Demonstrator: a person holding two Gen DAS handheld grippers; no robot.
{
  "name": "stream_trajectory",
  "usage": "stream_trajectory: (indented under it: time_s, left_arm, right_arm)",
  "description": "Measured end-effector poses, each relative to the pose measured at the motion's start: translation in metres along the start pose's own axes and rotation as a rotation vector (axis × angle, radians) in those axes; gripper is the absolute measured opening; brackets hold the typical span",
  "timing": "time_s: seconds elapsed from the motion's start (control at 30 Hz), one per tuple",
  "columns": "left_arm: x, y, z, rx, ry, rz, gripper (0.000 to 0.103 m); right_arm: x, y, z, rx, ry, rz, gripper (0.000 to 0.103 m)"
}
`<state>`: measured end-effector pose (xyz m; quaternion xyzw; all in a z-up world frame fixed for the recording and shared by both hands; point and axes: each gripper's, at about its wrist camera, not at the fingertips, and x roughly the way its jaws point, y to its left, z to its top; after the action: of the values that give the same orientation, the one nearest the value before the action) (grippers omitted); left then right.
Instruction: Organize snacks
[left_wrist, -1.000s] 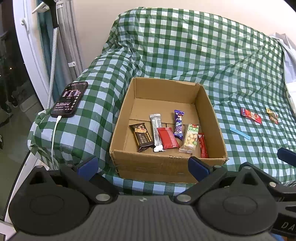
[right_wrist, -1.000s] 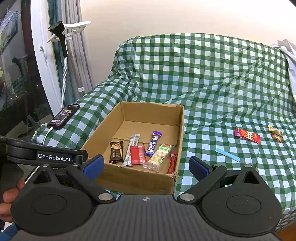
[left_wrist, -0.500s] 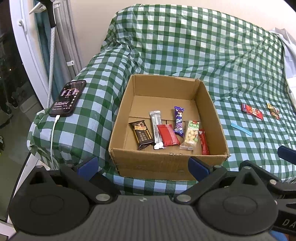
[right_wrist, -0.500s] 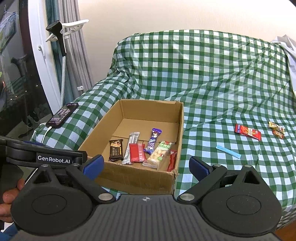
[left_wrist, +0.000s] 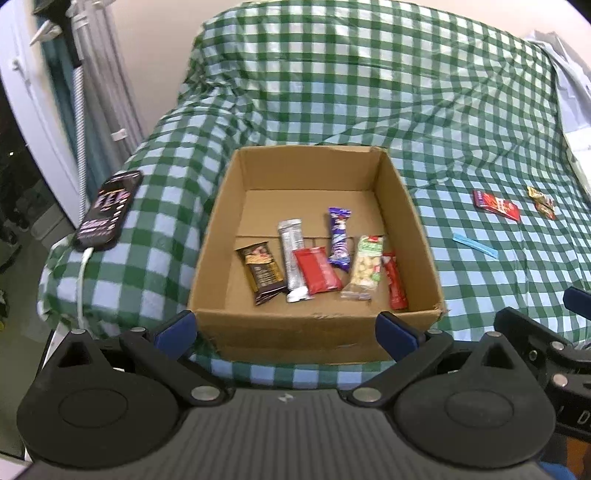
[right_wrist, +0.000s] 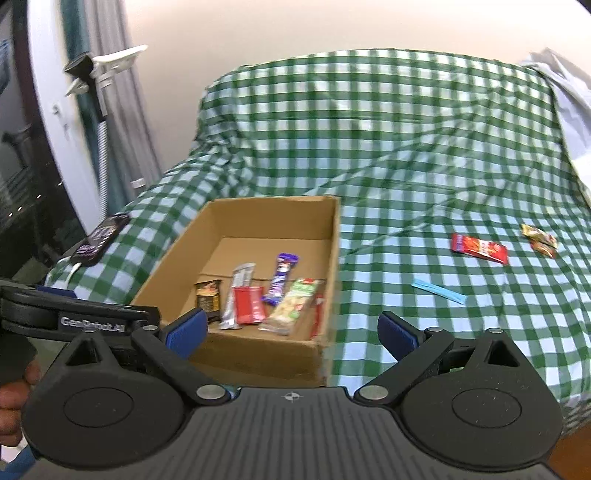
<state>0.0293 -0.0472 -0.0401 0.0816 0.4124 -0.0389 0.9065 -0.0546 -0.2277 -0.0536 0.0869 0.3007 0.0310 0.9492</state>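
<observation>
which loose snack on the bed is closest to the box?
The blue stick. It lies nearest the box; the red bar and the gold candies sit farther right.

Only "GenRobot.AI", blurred white lettering, reads on the left gripper (right_wrist: 110, 321) body in the right wrist view; snack wrappers stay illegible.

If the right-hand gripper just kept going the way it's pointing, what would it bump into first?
Probably the green checked cloth just right of the brown cardboard box. The right gripper, jaws open, aims near the box's right front corner, so it might clip that; depth is unclear.
</observation>
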Motion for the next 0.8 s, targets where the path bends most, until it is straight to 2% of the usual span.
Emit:
stream_trajectory:
  time_s: [0.2, 0.43, 0.63, 0.8]
  left_arm:
    - [0.018, -0.045, 0.029, 0.053, 0.026, -0.054, 0.103]
    - [0.056, -0.121, 0.074, 0.187, 0.021, -0.11, 0.103]
    - [0.104, -0.204, 0.117, 0.336, -0.006, -0.202, 0.103]
    - [0.158, -0.286, 0.143, 0.489, -0.027, -0.274, 0.103]
  right_arm:
    - [0.006, -0.053, 0.0, 0.084, -0.006, -0.088, 0.099]
    - [0.013, -0.148, 0.006, 0.183, -0.034, -0.259, 0.099]
    - [0.034, -0.24, 0.015, 0.26, -0.046, -0.391, 0.099]
    - [0.073, -0.311, 0.028, 0.285, -0.055, -0.437, 0.099]
